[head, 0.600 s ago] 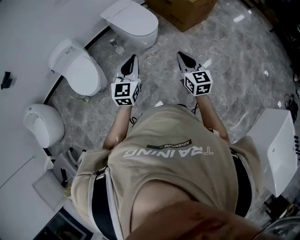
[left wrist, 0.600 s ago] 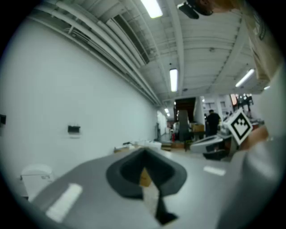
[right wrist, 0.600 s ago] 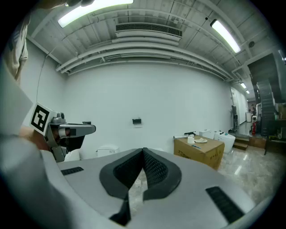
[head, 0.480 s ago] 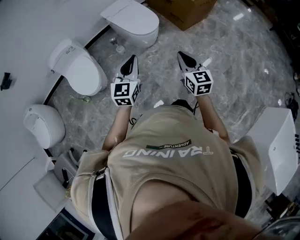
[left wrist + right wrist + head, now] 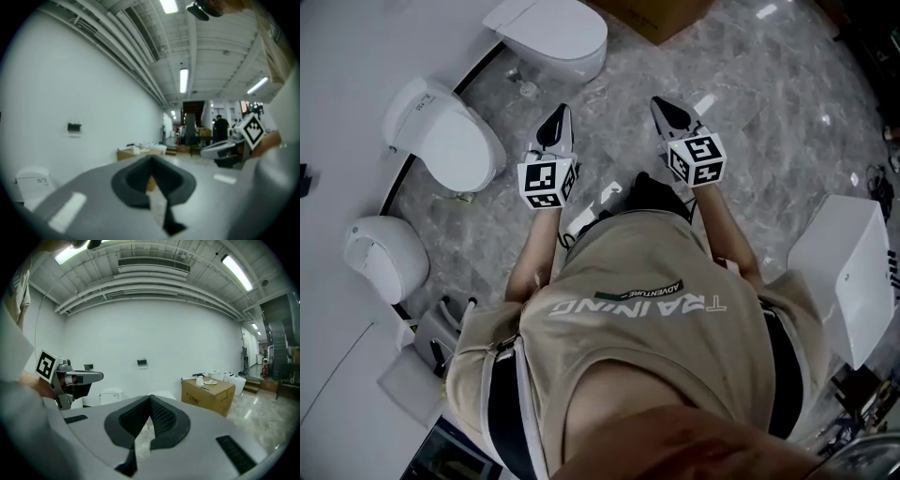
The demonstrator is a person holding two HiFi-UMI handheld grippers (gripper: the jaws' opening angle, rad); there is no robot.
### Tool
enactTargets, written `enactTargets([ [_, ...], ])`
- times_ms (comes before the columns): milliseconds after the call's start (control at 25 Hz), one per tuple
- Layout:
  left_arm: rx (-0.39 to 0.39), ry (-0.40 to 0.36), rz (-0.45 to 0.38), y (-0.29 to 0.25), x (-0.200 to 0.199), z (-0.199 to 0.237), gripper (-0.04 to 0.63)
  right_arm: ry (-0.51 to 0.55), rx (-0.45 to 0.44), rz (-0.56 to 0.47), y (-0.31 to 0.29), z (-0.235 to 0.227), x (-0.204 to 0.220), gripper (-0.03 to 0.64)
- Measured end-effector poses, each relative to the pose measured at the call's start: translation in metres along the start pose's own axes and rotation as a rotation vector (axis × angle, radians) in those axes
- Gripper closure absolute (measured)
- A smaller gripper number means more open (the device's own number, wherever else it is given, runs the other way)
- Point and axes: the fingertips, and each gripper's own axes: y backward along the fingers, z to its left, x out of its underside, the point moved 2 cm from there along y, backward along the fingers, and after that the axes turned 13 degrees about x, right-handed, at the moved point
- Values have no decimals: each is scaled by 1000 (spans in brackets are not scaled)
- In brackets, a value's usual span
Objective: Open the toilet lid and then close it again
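Note:
Three white toilets stand along the left wall, lids down: a far one (image 5: pixel 551 36), a middle one (image 5: pixel 448 139) and a near one (image 5: pixel 384 258). My left gripper (image 5: pixel 562 112) hangs over the marble floor just right of the middle toilet, touching nothing, its jaws shut and empty. My right gripper (image 5: pixel 658 102) is level with it, further right, also shut and empty. In the left gripper view the shut jaws (image 5: pixel 151 160) point along the wall, a toilet (image 5: pixel 32 182) low at the left. The right gripper view shows shut jaws (image 5: pixel 150 397) and a toilet tank (image 5: pixel 111 395) beyond.
A cardboard box (image 5: pixel 661 15) sits on the floor past the far toilet. A white cabinet (image 5: pixel 848 281) stands at the right. Grey marble floor (image 5: pixel 769 122) spreads between them. A person's dark shoe (image 5: pixel 652 192) shows below the grippers. A small black fitting (image 5: pixel 142 362) is on the wall.
The toilets and floor have slid up and left in the head view, and a dark shoe has come into sight. Both grippers stay shut and keep their spacing.

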Motion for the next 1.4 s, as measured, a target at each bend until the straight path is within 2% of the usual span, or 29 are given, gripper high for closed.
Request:
enactTargets([
  [240,-2,31,62,-46,15,-4,592,-38,-42,23,-30,-38,19,606],
  [440,-49,9,108,-83,10,17,592,-52,-101,17,-75,-70,15,606],
  [880,-86,61,138,-163,21,26,592,-44,-168,76,-133,-120,19,606],
  [1080,-74,58,167,-179,24,40,592,-56,-147,96,-161,-132,27,606],
  [1200,-86,84,195,-189,37,54,592,-79,-136,118,-174,-137,33,606],
  [1400,-69,101,173,-231,35,82,592,-107,-85,128,-204,-157,29,605],
])
